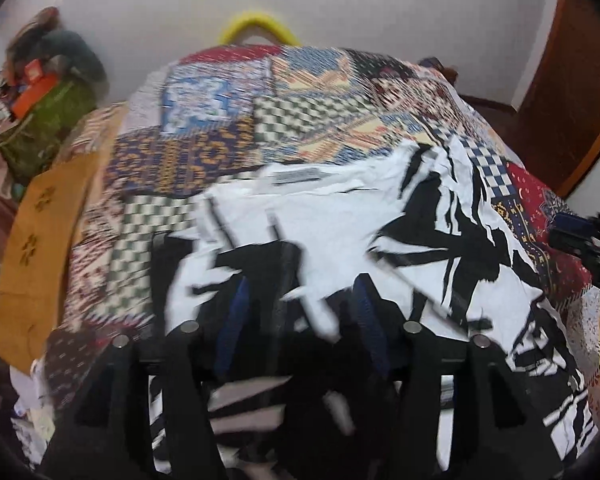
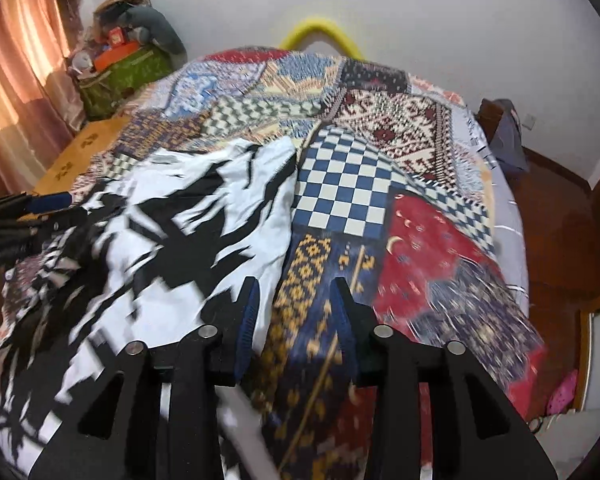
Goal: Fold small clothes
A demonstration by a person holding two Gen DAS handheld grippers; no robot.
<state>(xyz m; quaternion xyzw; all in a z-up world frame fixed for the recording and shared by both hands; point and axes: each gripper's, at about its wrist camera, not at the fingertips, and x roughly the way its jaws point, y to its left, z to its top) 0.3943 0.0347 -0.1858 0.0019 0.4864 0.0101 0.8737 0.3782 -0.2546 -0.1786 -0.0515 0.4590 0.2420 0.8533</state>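
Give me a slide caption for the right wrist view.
Open right hand-held gripper poised at the edge of a black-and-white garment lying on a patchwork bedspread.
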